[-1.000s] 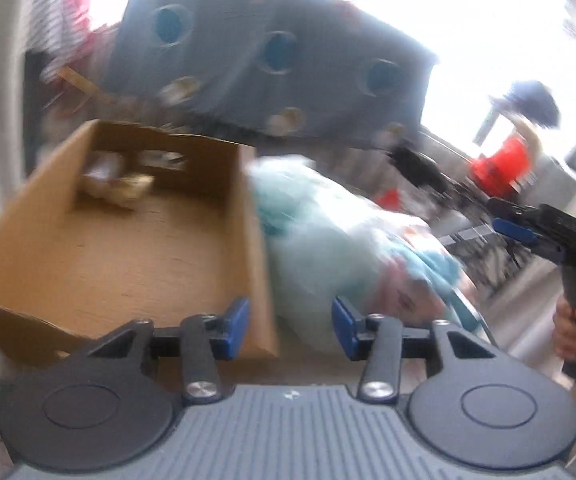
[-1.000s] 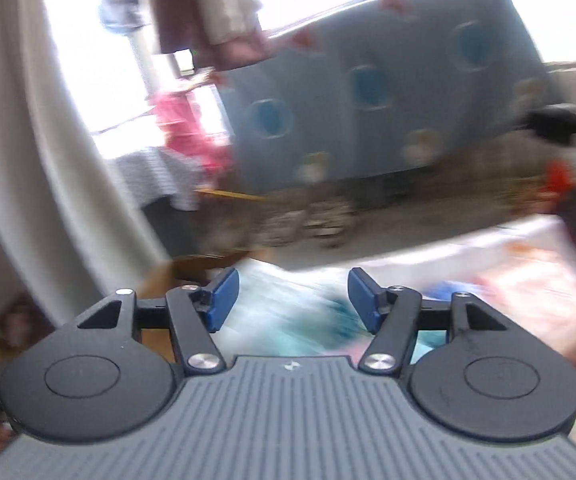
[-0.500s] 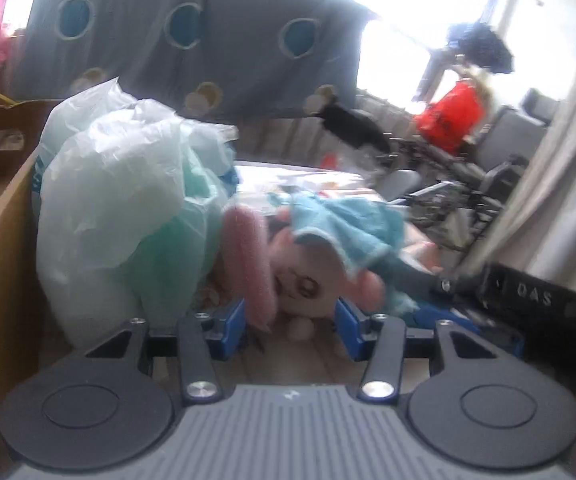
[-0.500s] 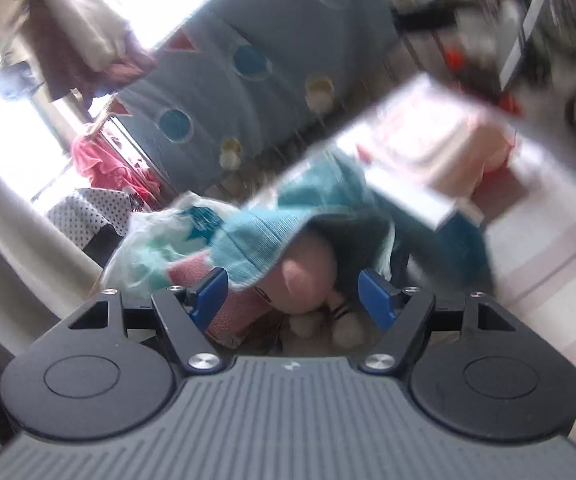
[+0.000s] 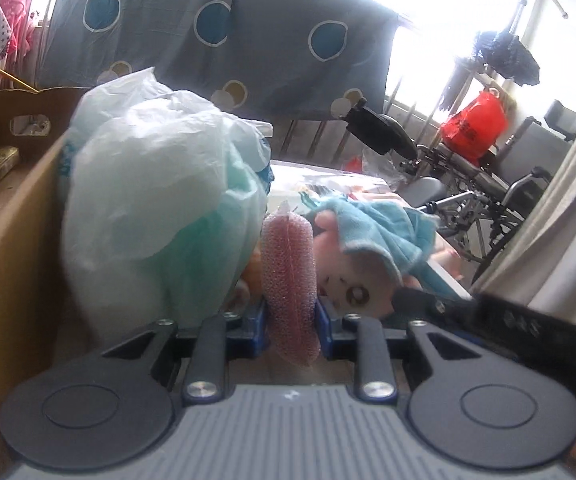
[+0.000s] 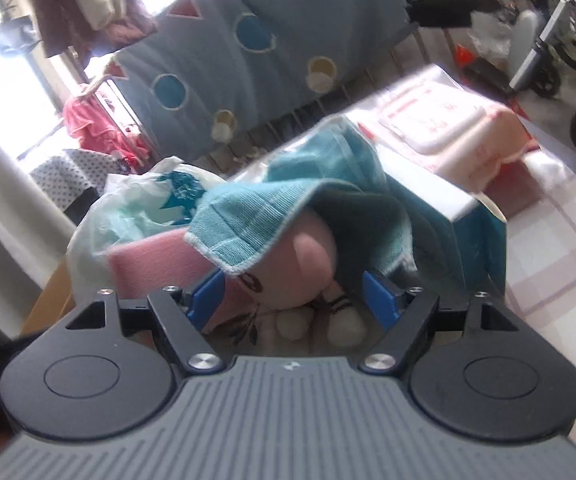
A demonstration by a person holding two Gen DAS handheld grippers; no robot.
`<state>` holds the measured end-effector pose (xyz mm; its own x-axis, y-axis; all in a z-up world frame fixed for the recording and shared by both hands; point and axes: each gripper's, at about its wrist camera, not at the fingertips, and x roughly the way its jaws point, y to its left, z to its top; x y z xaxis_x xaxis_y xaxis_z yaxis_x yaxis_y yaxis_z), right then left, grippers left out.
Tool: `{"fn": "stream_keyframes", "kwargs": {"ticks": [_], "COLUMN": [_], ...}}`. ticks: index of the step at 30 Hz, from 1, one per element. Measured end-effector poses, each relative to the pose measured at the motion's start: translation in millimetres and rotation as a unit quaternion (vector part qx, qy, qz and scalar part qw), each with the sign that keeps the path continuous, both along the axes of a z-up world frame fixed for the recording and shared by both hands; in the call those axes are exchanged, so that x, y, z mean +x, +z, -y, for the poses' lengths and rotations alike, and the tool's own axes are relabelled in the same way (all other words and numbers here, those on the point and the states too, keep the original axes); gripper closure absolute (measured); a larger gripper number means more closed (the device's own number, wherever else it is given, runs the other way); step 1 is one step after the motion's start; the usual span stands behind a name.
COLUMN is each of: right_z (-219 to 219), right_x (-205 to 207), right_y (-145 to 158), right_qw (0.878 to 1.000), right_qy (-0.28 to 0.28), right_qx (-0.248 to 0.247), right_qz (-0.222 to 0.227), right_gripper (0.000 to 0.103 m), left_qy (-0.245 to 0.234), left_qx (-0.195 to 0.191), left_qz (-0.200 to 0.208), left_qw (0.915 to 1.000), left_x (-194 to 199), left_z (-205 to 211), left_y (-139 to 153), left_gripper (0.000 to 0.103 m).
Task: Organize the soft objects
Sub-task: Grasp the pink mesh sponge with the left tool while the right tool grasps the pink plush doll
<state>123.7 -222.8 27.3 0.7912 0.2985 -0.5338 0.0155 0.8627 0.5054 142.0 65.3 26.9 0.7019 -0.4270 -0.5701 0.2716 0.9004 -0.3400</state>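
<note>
The blue-padded fingers of the left gripper [image 5: 291, 320] are clamped on the lower end of a pink, mesh-covered scouring sponge [image 5: 288, 268], which stands on edge with its long axis running up and away from the pads. The right gripper [image 6: 293, 300] has its fingers spread wide, empty, either side of a pink plush toy [image 6: 307, 264] whose small white feet point toward it.

A teal terry towel [image 6: 272, 216] drapes over the plush, so only its face and legs show. Just left of the sponge, touching or nearly so, bulges a pale green translucent plastic bag [image 5: 160, 208], and left of that rises the wall of a brown cardboard box [image 5: 12, 240].

The box lies to the left of the clamped sponge, beyond the bag, so the left hand is the nearer one; carrying the sponge there likely means lifting over the bag.
</note>
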Motion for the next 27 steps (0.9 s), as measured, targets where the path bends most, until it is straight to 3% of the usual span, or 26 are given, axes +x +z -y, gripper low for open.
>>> {"fn": "stream_keyframes", "kwargs": {"ticks": [3,10,11,12,13,16,22,25,27], "right_z": [-1,-29,-33,-37,-39,-46,-38,-21,-8], "right_x": [11,64,68,70,71,67,34,11,-2], "right_y": [-3,-20,-23,-25,-25,-20,-11,-7,-10], "right_qw": [1.0,0.996,0.995,0.993,0.993,0.991,0.991,0.982,0.962], "right_qy": [-0.005,0.042,0.046,0.047,0.058,0.068,0.102,0.113,0.126], "right_qx": [-0.011,-0.065,-0.08,-0.093,-0.09,-0.091,-0.002,0.107,0.206], "right_qz": [-0.002,-0.048,-0.048,-0.047,-0.047,-0.069,-0.09,-0.108,-0.128], "right_gripper": [0.016,0.004,0.005,0.014,0.034,0.036,0.036,0.035,0.035], "left_qy": [-0.002,-0.003,-0.003,-0.002,-0.002,-0.002,-0.005,0.0,0.005], "left_qx": [-0.011,-0.026,-0.029,-0.029,-0.029,-0.037,-0.067,-0.099,-0.1], "left_qz": [-0.017,-0.038,-0.039,-0.039,-0.038,-0.043,-0.062,-0.091,-0.102], "left_qw": [0.9998,0.9989,0.9988,0.9988,0.9989,0.9984,0.9958,0.9909,0.9898], "left_x": [-11,-19,-19,-18,-18,-21,-41,-53,-60], "left_z": [-16,-37,-38,-38,-38,-40,-54,-66,-72], "left_y": [1,-7,-7,-8,-9,-9,-9,-16,-19], "left_gripper": [0.076,0.075,0.075,0.075,0.075,0.075,0.075,0.075,0.075]}}
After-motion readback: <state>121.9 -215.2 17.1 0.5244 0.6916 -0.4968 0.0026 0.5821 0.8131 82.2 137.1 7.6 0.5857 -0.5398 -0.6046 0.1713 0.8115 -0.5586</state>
